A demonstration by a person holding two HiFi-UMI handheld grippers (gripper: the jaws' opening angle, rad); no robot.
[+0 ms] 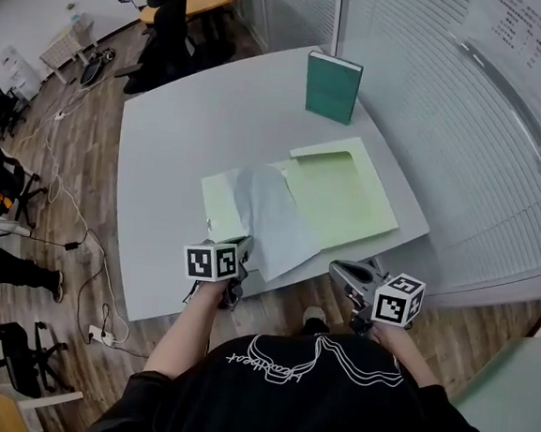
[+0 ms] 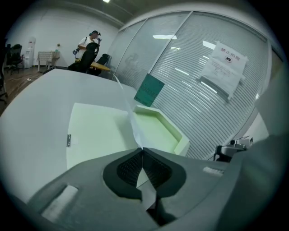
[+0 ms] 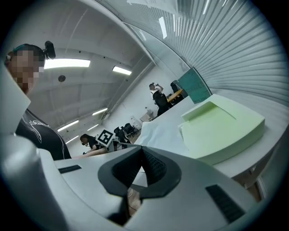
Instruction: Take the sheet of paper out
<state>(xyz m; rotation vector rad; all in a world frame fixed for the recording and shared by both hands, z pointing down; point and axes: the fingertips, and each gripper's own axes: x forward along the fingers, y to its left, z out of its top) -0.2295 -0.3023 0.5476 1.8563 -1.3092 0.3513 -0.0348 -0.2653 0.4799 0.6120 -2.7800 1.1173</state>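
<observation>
My left gripper (image 1: 242,246) clamps the thin white paper sheet (image 1: 272,217) draped over the open pale-green folder (image 1: 346,194); right gripper (image 1: 347,272) closed, empty.

Bright, even light falls from long white ceiling strip lights (image 3: 67,63), leaving only soft shadows on the pale grey tabletop (image 1: 183,137). Both gripper views curve like fisheyes, with black corners.

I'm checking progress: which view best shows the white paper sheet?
The head view: the whole white paper sheet lies across the open light green folder, its near corner in the left gripper. The left gripper view shows only its pinched edge; the right gripper view, a low-angle strip.
</observation>
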